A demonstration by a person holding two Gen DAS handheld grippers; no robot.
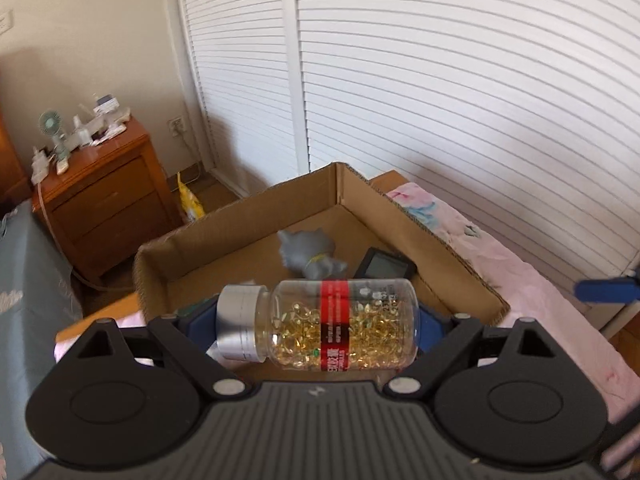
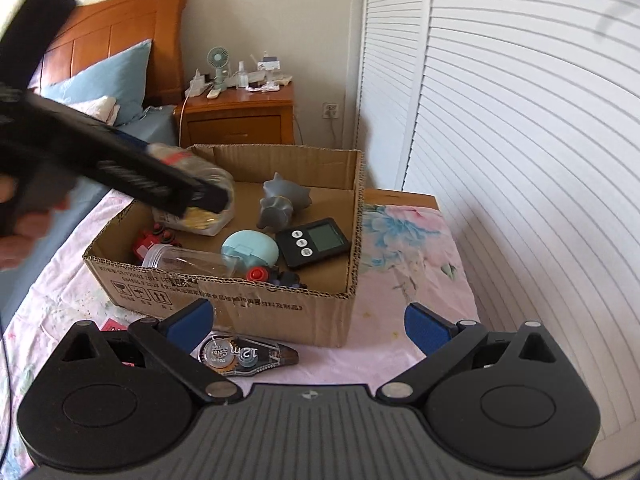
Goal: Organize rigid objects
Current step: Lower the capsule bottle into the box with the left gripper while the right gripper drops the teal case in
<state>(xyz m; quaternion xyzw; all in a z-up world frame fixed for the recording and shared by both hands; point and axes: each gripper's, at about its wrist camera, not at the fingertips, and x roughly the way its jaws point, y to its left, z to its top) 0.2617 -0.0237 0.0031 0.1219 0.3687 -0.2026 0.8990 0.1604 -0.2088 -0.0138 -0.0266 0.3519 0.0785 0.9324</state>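
My left gripper [image 1: 316, 324] is shut on a clear pill bottle [image 1: 320, 326] with a silver cap, red label and gold capsules, held sideways over the near edge of the cardboard box [image 1: 420, 216]. In the right wrist view the left gripper [image 2: 208, 196] and the bottle [image 2: 204, 216] hang over the box's left part [image 2: 224, 304]. Inside lie a grey toy [image 2: 280, 204], a black timer [image 2: 316, 242], a teal case [image 2: 250, 250], a clear bottle [image 2: 188, 260] and red toys [image 2: 154, 240]. My right gripper [image 2: 310, 326] is open and empty, in front of the box above a correction tape [image 2: 248, 354].
The box stands on a pink floral cloth [image 2: 404, 240] on a table beside white louvred doors [image 2: 520, 120]. A wooden nightstand [image 2: 240, 116] with a small fan and clutter stands behind. A bed with a blue pillow [image 2: 108, 76] is at the left.
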